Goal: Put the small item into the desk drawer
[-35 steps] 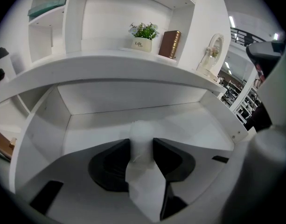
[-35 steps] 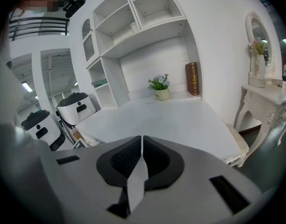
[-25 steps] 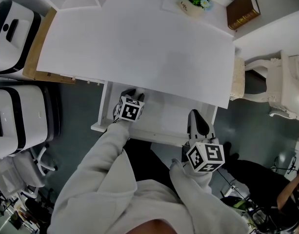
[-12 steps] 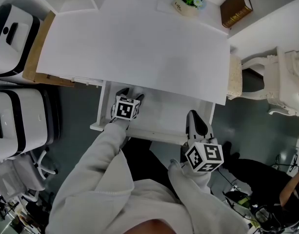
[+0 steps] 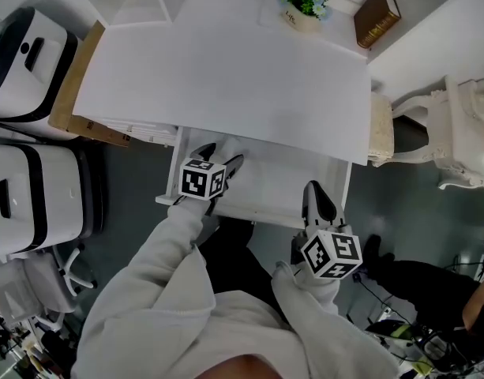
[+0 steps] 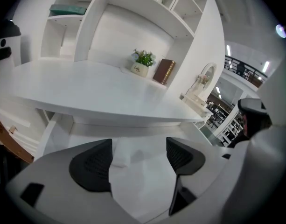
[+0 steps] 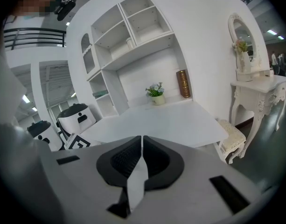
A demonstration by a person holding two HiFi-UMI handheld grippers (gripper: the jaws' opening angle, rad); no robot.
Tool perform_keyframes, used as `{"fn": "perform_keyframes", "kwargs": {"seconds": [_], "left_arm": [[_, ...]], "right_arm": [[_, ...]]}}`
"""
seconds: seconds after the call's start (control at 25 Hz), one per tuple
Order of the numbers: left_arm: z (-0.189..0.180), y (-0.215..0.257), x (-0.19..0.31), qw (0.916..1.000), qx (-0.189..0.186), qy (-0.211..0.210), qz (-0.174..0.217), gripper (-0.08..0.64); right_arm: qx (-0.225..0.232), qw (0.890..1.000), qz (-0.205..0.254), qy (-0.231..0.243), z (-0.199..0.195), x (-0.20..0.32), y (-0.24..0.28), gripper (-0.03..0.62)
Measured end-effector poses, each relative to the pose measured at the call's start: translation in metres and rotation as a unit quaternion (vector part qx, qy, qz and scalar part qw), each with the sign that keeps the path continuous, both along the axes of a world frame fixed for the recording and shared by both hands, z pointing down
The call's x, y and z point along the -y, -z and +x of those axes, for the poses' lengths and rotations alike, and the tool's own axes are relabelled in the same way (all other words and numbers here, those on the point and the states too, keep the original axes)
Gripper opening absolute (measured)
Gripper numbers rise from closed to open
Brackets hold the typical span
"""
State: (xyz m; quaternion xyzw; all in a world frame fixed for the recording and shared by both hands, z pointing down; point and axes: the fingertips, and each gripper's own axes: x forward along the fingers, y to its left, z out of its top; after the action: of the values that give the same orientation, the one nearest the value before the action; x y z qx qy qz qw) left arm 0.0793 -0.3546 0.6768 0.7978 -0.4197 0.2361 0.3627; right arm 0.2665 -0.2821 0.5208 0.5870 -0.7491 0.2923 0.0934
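My head view is bright and evenly lit from overhead. The broad white counter (image 5: 226, 77) is nearly washed out, though without hard glare. The open white drawer (image 5: 273, 176) under its near edge lies in soft grey shadow. Both gripper views bow strongly and darken to black at the corners. In the left gripper view the black ribbed fingers (image 6: 91, 164) look soft, while a ceiling lamp (image 6: 278, 29) flares far right.
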Motion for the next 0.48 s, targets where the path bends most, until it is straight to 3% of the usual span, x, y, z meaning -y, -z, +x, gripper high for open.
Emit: {"fn": "perform_keyframes", "kwargs": {"seconds": [0.48], "left_arm": [[-0.008, 0.092, -0.028, 0.9930, -0.084, 0.000, 0.082, 0.360]], "right_arm": [[-0.001, 0.998, 0.051, -0.043, 0.000, -0.040, 0.031, 0.037]]}}
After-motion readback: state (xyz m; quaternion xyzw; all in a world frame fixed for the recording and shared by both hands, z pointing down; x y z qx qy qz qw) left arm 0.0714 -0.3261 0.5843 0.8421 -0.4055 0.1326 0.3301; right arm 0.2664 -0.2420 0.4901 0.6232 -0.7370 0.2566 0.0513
